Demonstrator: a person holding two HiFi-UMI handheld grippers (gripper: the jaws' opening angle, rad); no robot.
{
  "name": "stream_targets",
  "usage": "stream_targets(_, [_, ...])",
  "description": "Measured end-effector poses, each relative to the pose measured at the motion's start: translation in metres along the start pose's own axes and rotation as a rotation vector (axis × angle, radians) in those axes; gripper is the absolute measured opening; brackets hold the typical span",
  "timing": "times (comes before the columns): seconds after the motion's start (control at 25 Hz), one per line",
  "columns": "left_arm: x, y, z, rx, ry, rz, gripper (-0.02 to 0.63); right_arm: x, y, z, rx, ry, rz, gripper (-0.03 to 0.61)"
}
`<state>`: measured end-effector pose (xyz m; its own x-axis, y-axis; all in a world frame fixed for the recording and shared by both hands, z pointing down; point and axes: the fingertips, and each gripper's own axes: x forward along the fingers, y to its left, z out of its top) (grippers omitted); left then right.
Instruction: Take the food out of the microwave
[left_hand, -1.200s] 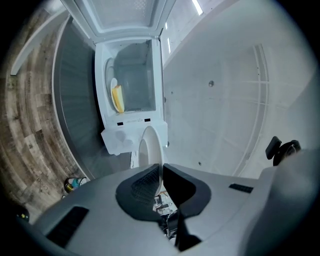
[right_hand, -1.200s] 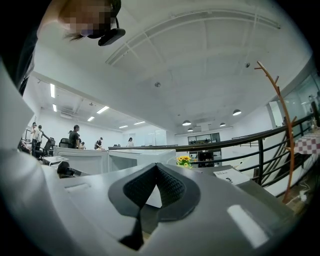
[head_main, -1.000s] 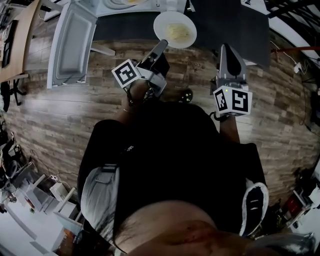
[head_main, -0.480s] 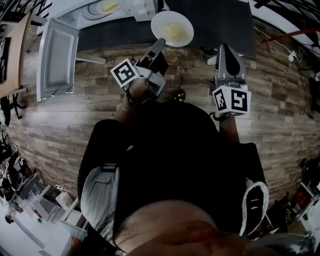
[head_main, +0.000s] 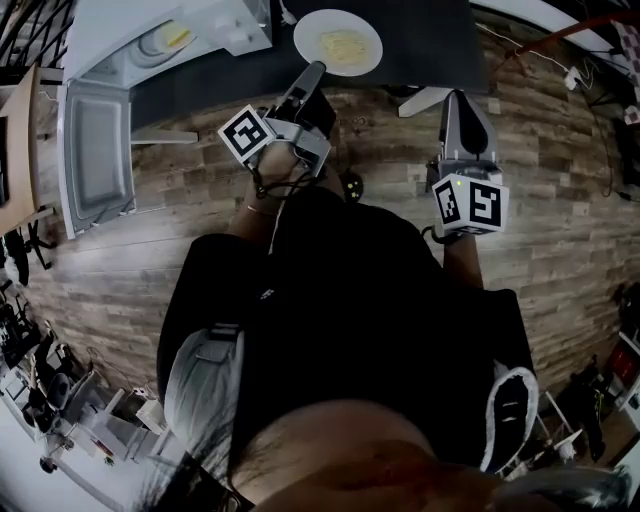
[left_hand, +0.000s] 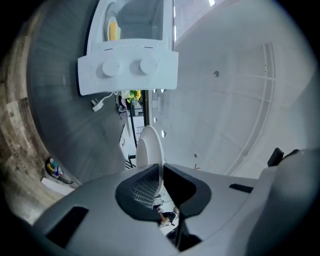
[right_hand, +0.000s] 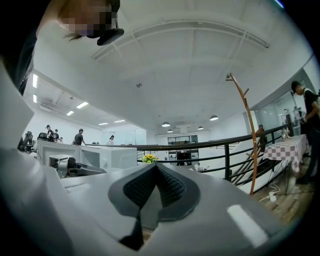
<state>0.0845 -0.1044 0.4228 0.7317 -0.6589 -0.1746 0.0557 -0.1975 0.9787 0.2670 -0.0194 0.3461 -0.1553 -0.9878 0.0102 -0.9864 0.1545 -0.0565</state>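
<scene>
At lower centre of the head view, the person's dark-clad torso (head_main: 330, 330) fills the frame above a wood-plank floor (head_main: 560, 230). Right of centre, the right tool (head_main: 456, 100) is held out over the floor, its marker cube (head_main: 470, 205) nearest the body. The right gripper view shows this tool (right_hand: 156, 172) with its jaws pressed together and nothing between them, and a black railing (right_hand: 225, 142) far behind. Left of centre, the left tool (head_main: 313, 72) reaches toward the top edge of the frame. Its jaws are closed to a narrow gap and pinch the near rim of a white plate (head_main: 338, 42). In the left gripper view the same tool (left_hand: 161, 172) grips the plate (left_hand: 147, 147) edge-on, with the rim clamped between the two dark pads (left_hand: 144, 187). Pale yellow food (head_main: 345, 44) lies in the middle of the plate, which sits at top centre over the dark desk (head_main: 430, 40). Whether the plate rests on the desk or is held above it cannot be determined. Farther off, at upper left, the white microwave (head_main: 215, 25) stands on the desk, well apart from the plate. Its door (head_main: 95, 155) is swung fully open toward the left edge. A yellow item (head_main: 175, 38) is visible inside the cavity. The left gripper view shows the microwave (left_hand: 127, 70) control panel with two round knobs, beyond the plate.
</scene>
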Motion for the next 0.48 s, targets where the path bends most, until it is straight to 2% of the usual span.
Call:
stream_targets(0.24, [0.036,0.003,-0.003,-0.012,0.032,-0.02,0.029,-0.009,-0.022,-0.002,-0.007,0.01,-0.058,0.002])
stream_targets(0.48, [0.07,0.02,-0.005,-0.012,0.069,-0.004,0.032,-0.009,-0.048,-0.005,-0.005,0.026,-0.112,0.002])
